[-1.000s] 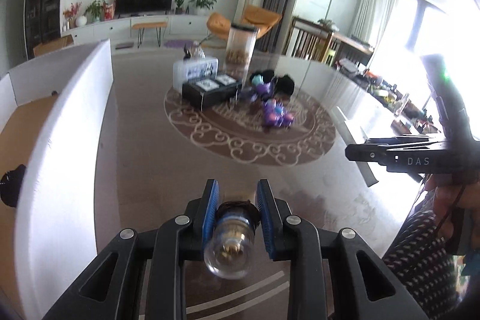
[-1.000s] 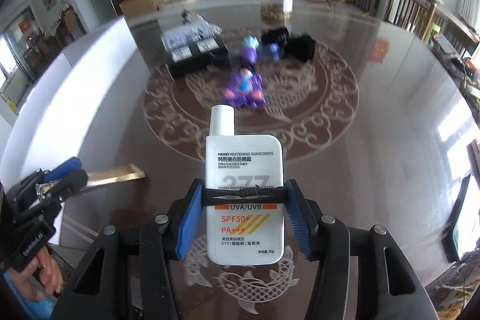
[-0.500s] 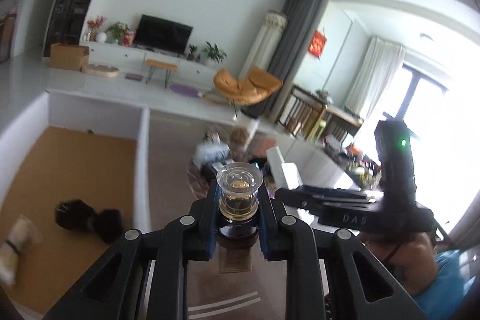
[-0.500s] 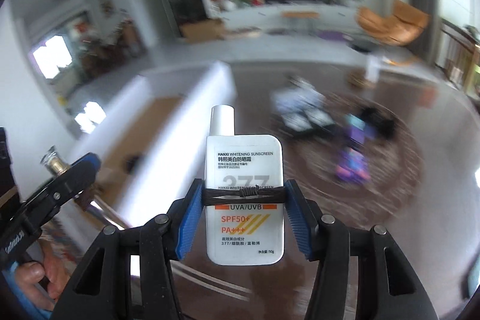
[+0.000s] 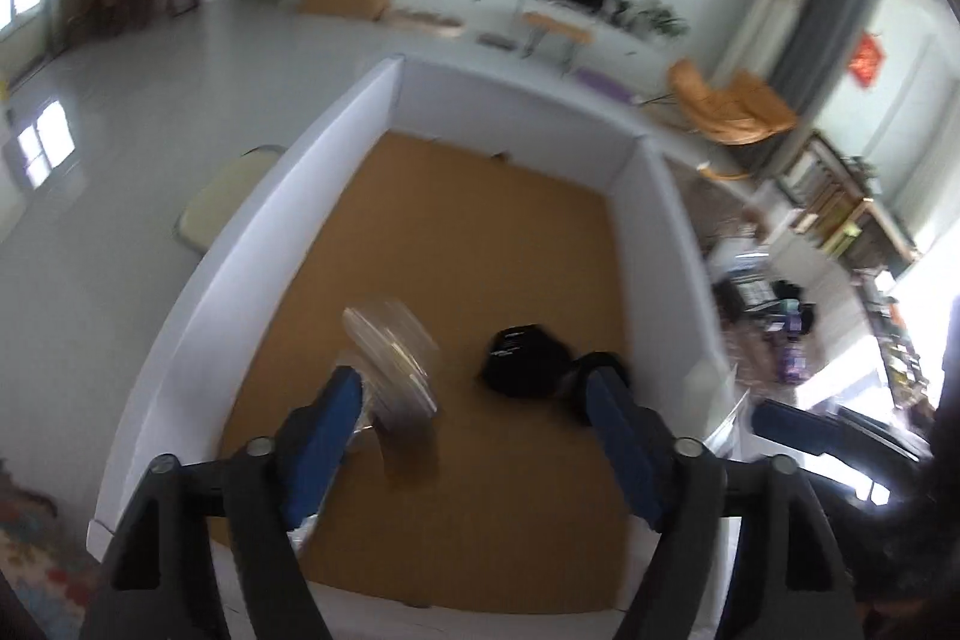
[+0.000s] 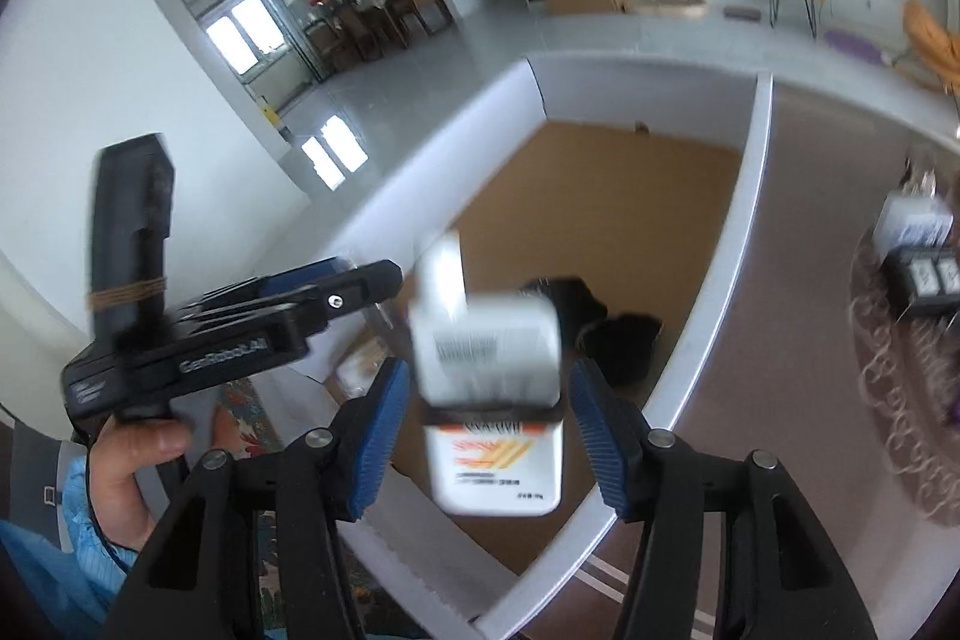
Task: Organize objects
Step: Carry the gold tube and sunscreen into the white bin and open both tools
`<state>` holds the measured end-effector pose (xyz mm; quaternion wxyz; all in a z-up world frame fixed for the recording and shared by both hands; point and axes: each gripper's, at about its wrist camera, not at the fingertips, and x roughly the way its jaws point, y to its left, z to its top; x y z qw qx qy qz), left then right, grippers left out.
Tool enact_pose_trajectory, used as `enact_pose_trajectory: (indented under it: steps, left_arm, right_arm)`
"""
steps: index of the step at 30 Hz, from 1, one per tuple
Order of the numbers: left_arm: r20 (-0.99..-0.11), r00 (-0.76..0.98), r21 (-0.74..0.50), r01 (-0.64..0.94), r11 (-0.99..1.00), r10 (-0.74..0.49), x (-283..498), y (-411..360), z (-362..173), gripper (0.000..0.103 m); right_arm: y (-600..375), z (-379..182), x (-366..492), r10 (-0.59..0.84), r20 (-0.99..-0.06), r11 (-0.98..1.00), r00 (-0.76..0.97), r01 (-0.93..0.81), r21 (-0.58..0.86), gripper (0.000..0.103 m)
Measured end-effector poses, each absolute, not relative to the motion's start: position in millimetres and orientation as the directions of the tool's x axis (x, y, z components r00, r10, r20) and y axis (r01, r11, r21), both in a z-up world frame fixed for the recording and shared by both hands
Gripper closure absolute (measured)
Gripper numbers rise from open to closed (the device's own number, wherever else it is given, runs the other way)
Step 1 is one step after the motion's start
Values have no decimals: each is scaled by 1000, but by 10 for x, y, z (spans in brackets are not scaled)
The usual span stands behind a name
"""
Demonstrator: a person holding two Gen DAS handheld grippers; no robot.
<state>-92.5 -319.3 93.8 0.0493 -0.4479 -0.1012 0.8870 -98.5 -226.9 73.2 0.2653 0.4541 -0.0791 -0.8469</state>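
both my grippers are opening over the white-walled, cork-floored box (image 5: 672,196) — left gripper (image 5: 474,418) freeing a blurred clear glass bottle (image 5: 393,370), right gripper (image 6: 489,406) releasing the white sunscreen bottle (image 6: 492,388); only the right view shows my hand (image 6: 129,466).

box (image 5: 336,196): on table (image 6: 780,340) | pouch (image 5: 522,358): inside box | chair (image 5: 222,202): left of box

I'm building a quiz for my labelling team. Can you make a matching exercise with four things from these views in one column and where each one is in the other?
1 sunscreen bottle
2 clear glass bottle
3 black pouch
4 orange chair

A on the brown floor of the box
B between the fingers of the left tool
C by the grey curtain
D between the fingers of the right tool

Pairs: 1-D, 2-B, 3-A, 4-C. Both tools' jaws are opening around their bottles.
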Motion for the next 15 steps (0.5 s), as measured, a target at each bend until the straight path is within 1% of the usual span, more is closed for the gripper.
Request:
enact_pose_trajectory:
  steps: [1,2,3,5,6,8,10,11,13,14,15]
  left_arm:
    - [-790,-592,-211,17,-977,160,-911,-3176,862,26]
    - [-789,-596,-204,25,-979,149,-901,-3159,847,26]
    - [-780,-609,-204,27,-979,145,-860,-3125,854,26]
    - [-757,-637,-196,7,-981,147,-799,-3006,899,26]
    - [-747,-647,-190,-16,-982,155,-766,-2905,935,26]
    - [-724,-656,-187,-111,-976,213,-695,-2568,1033,26]
    - [-709,-646,-189,-212,-959,283,-576,-2230,1103,26]
    - [-700,-626,-197,-293,-936,343,-488,-1966,1135,25]
    - [-694,-581,-216,-395,-893,425,-367,-1585,1154,13]
    - [-693,-548,-230,-447,-864,468,-259,-1362,1126,3]
    - [-696,-502,-254,-496,-830,513,-190,-1120,1052,0]
  right_arm:
    - [-2222,704,-972,-524,-720,-847,-455,366,385,44]
    - [-2122,695,-936,-529,-704,-846,-475,357,395,37]
    - [-2014,702,-893,-522,-691,-852,-500,346,393,25]
    - [-1690,712,-773,-448,-672,-894,-589,297,335,13]
    - [-1527,700,-721,-394,-667,-919,-633,262,294,11]
    - [-1112,617,-576,-242,-662,-970,-709,154,190,8]
    - [-721,419,-461,-80,-679,-996,-730,25,90,7]
    - [-476,236,-421,8,-698,-998,-716,-47,38,7]
    - [-54,-44,-317,121,-744,-987,-658,-162,-18,7]
    - [192,-196,-248,160,-769,-975,-619,-220,-25,7]
    - [393,-302,-184,181,-785,-964,-592,-264,-24,7]
